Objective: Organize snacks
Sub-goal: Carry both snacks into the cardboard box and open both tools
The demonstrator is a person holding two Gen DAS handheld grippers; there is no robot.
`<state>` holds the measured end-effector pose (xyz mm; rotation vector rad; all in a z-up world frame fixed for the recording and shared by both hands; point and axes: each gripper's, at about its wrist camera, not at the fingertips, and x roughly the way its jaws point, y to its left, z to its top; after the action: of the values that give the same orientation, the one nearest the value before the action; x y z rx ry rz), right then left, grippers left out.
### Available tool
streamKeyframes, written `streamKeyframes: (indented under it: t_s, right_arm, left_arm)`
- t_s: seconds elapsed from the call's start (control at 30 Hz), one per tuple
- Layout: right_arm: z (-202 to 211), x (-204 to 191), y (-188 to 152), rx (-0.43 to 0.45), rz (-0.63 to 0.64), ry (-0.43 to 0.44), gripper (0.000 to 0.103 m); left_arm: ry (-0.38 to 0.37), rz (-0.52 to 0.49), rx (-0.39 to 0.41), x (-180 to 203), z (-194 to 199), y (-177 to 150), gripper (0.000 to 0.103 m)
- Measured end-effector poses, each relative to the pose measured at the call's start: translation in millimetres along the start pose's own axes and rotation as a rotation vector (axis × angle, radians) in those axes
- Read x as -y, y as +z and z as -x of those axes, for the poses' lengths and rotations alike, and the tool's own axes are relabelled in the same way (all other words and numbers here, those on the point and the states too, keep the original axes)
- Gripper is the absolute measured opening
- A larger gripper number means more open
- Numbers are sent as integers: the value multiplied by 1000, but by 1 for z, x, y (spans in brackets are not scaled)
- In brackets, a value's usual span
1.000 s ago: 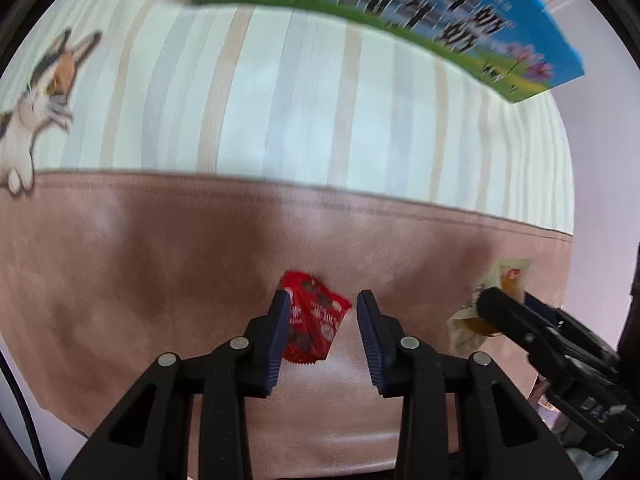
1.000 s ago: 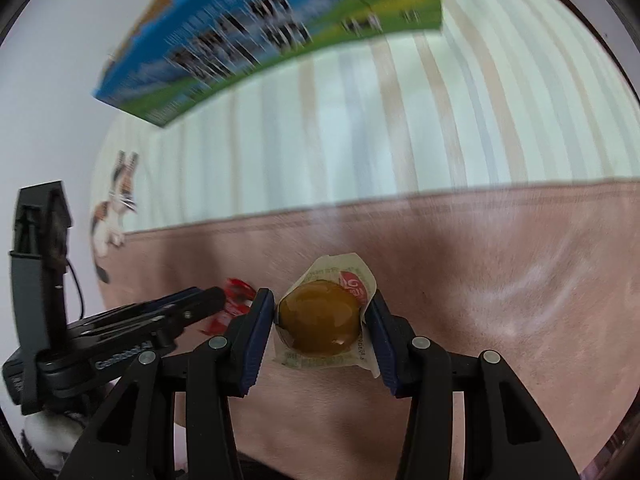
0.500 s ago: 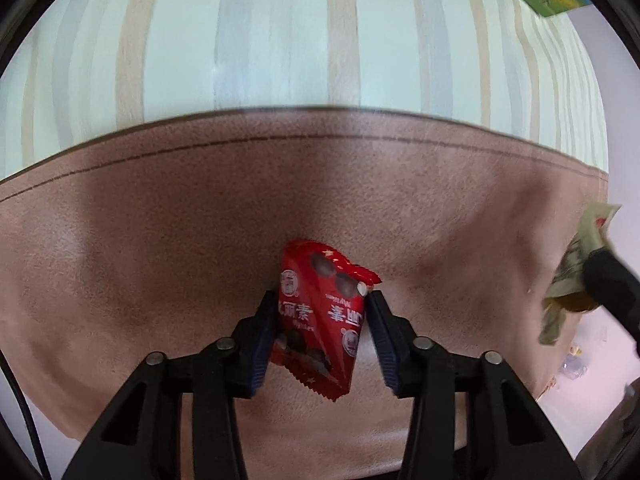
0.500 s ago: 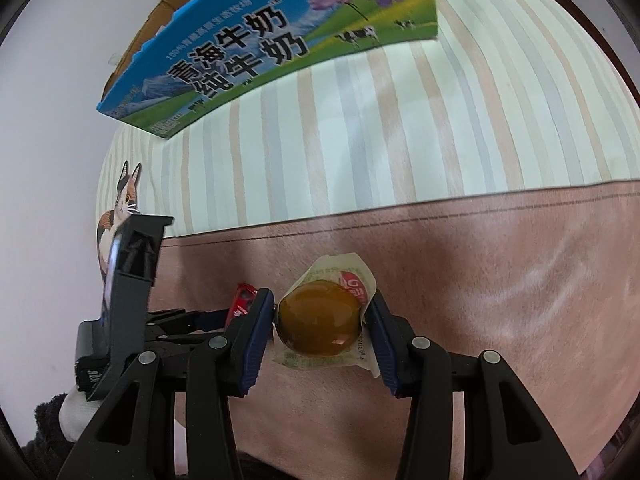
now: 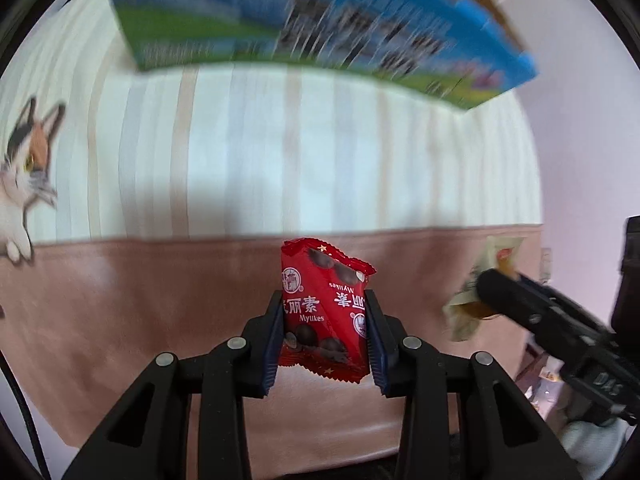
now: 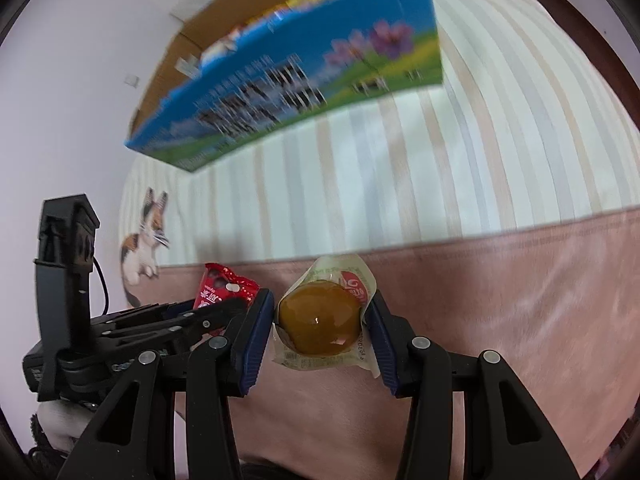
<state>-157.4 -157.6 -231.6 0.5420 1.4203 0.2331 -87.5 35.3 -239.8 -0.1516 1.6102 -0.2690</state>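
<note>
The red snack packet (image 5: 324, 312) is held tight between the 2 blue pads of the left gripper (image 5: 325, 334). 1 second ago it was still lying on the brown cloth (image 5: 140, 320) with the fingers open on each side of it. Half a second ago it was being squeezed. Now it has been lifted up off the cloth, and the view has been tipped up toward the blue milk box (image 5: 320, 32). So the pick-up looks done, and the next part is most likely the carry to the box.

The round brown snack (image 6: 320, 322) in its clear wrapper is clamped in the right gripper (image 6: 322, 320). It has been held the same way in all 3 right views. The blue milk box (image 6: 296, 68) is seen bigger and closer here than before, and bright packets can be seen inside its open top. It seems to be the place where the snacks are kept.

The red packet is small, flat and crinkly, with zigzag edges at the top and bottom. Dark round chocolate balls and white letters are printed on it. It is held upright, and its top sticks out past the pads. The brown snack is shiny and smooth, and its wrapper is loose around the edges.

Both snacks are held just above the brown cloth, side by side, with the striped cloth (image 6: 440, 168) between them and the box.
</note>
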Motion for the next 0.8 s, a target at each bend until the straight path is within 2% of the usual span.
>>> streamKeyframes:
  t_s: [0.27, 0.37, 0.43, 0.57, 0.7, 0.8]
  right_arm:
    - [51, -30, 54, 113, 56, 71, 50]
    - [71, -43, 86, 170, 88, 77, 50]
    - [82, -51, 110, 205, 117, 59, 50]
    - [83, -62, 162, 247, 157, -9, 50]
    - [67, -53, 199, 217, 162, -92, 50]
    - [45, -39, 217, 154, 136, -148, 52]
  left_arm:
    - [-107, -22, 153, 26, 94, 46, 34]
    - [-88, -50, 219, 36, 127, 83, 34]
    - [-68, -60, 242, 31, 136, 105, 34]
    - [-5, -63, 253, 29, 137, 145, 34]
    - [91, -46, 221, 17, 114, 169, 34]
    - [164, -24, 194, 11, 88, 180, 34]
